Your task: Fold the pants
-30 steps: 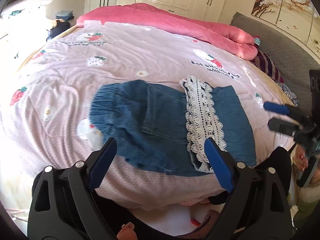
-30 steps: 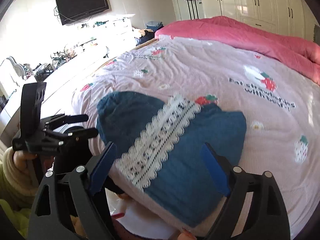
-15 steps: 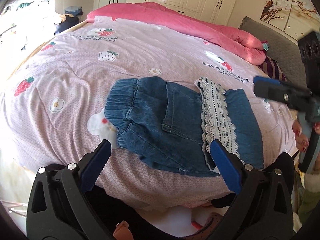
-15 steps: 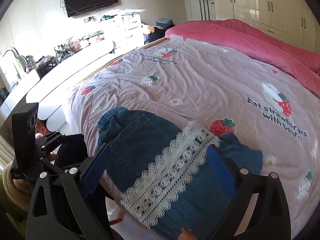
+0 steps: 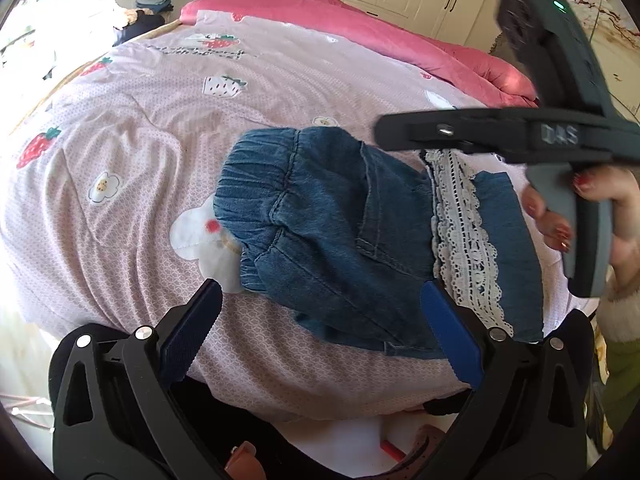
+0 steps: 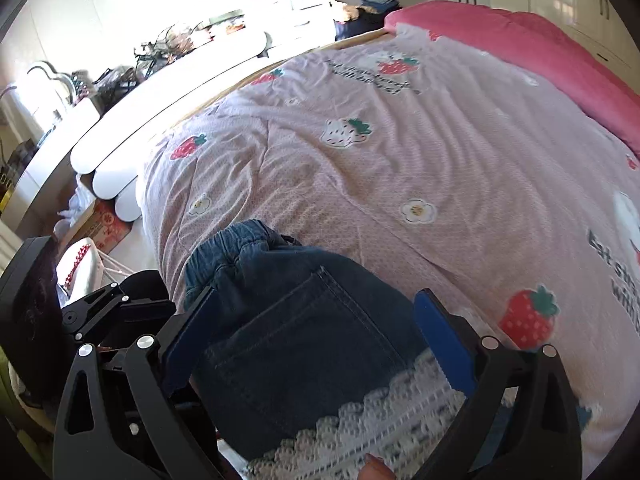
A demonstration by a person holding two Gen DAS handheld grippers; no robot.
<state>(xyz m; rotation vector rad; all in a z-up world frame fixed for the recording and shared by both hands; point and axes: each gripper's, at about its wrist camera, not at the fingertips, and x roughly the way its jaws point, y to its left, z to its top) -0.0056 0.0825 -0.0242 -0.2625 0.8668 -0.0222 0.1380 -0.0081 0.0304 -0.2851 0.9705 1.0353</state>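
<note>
Folded denim pants (image 5: 340,236) lying on the pink strawberry-print bed (image 5: 168,128), elastic waistband to the left, white lace trim (image 5: 464,236) across the right part. Left claw (image 5: 320,344) just below the pants, blue pads spread wide, nothing between them. Right claw (image 5: 500,136) above the pants' upper right corner, held by a hand (image 5: 592,208) right of the pants. Pink blanket (image 5: 360,28) well beyond the pants.
</note>
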